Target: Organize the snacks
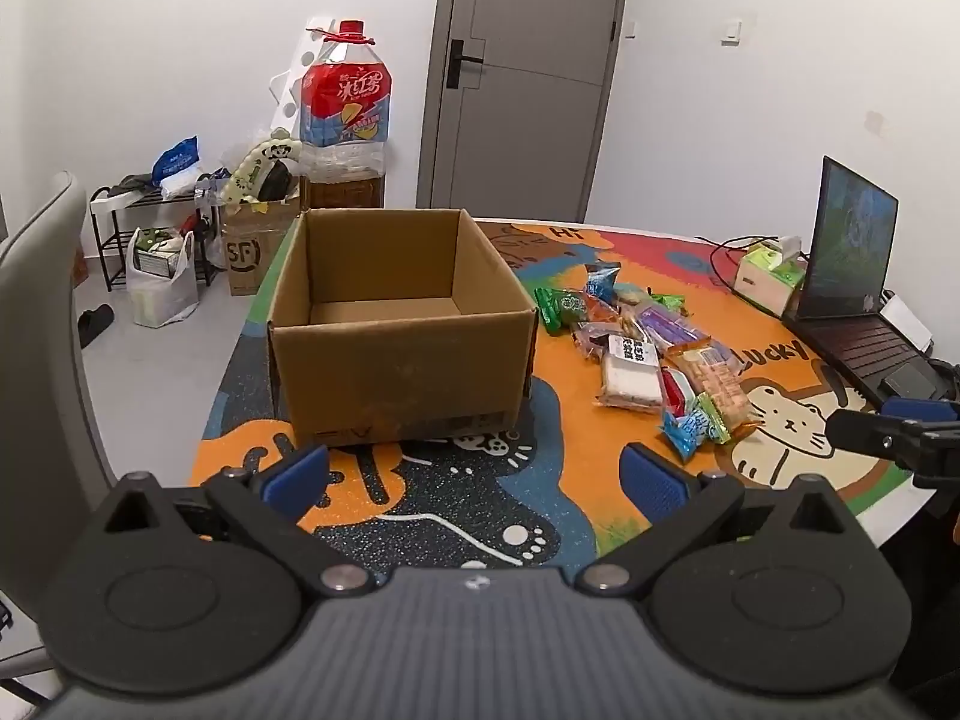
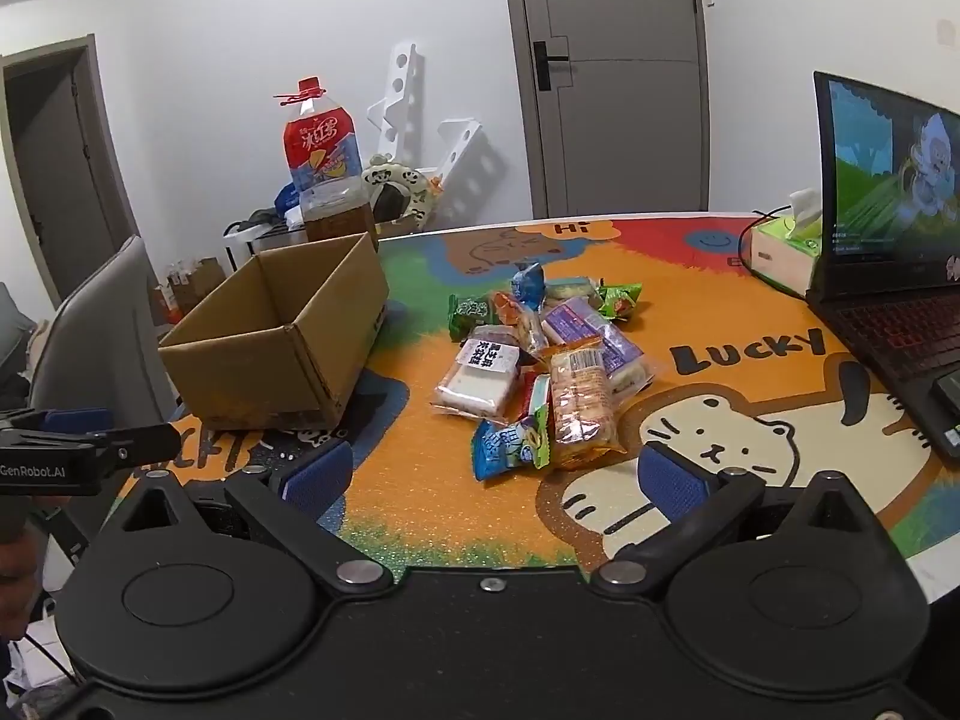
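a: left wrist view first — what's there?

b: the left gripper (image 1: pixel 474 474) hangs over the near edge of the cartoon table mat (image 1: pixel 456 504), its blue pads (image 1: pixel 297 474) spread wide with nothing between them. straight ahead stands an open cardboard box (image 1: pixel 402 324), upright, and what shows of its inside looks bare.

a: and the snacks?

b: a loose pile of snack packets (image 1: pixel 648 348) lies on the mat to the right of the box, apart from it. a white-wrapped cake (image 1: pixel 630 372) sits near the middle, a blue packet (image 1: pixel 687 429) at the near end. the right gripper's black finger (image 1: pixel 852 429) pokes in at the right edge.

a: right wrist view?

b: the right gripper (image 2: pixel 498 480) is spread wide too, holding nothing — its pads (image 2: pixel 675 483) are apart over the mat, just short of the pile. the box is to the left, the pile in the middle, a biscuit pack (image 2: pixel 582 402) nearest. a laptop (image 2: pixel 888 240) stands open at the right with a tissue box (image 2: pixel 780 258) beside it. the small print on the packets is too blurred to read, i think.
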Demonstrator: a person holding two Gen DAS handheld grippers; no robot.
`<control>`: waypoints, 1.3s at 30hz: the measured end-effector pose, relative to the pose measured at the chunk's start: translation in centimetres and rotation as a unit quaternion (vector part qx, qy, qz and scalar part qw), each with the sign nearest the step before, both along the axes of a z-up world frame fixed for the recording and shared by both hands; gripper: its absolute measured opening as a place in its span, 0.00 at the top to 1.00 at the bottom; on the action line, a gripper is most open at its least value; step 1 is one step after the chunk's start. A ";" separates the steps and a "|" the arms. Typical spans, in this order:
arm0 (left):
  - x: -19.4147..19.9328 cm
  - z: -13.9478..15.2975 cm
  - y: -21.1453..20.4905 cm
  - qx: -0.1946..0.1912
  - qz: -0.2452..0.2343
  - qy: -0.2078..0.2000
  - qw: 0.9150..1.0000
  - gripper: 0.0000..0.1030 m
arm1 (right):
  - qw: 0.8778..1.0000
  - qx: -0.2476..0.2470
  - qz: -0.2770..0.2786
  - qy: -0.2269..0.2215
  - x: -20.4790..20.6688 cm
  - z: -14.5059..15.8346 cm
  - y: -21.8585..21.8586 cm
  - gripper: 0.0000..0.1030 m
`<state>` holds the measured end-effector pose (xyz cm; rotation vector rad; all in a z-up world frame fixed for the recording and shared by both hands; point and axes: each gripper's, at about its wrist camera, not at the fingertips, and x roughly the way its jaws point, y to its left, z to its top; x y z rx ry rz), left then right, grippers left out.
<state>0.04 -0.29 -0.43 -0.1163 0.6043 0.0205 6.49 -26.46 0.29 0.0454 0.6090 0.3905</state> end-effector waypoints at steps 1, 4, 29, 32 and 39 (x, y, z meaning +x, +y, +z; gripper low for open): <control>0.0 0.0 0.0 -0.001 -0.001 0.001 1.000 0.01 | 1.000 -0.003 -0.003 -0.002 0.0 0.0 0.0 0.00; 0.0 -0.1 0.1 -0.006 -0.001 0.003 1.000 0.01 | 1.000 0.001 -0.003 0.006 0.1 0.0 -0.1 0.00; -0.1 -0.1 0.0 -0.010 0.001 0.006 1.000 0.01 | 1.000 -0.006 0.013 0.013 -0.3 -0.2 0.5 0.00; -0.1 -0.1 0.0 -0.010 0.001 0.005 1.000 0.01 | 1.000 -0.001 0.016 0.016 -0.2 -0.2 0.4 0.00; -0.1 -0.1 -0.2 -0.011 -0.002 0.005 1.000 0.01 | 1.000 -0.001 0.021 0.014 -0.4 -0.2 0.6 0.00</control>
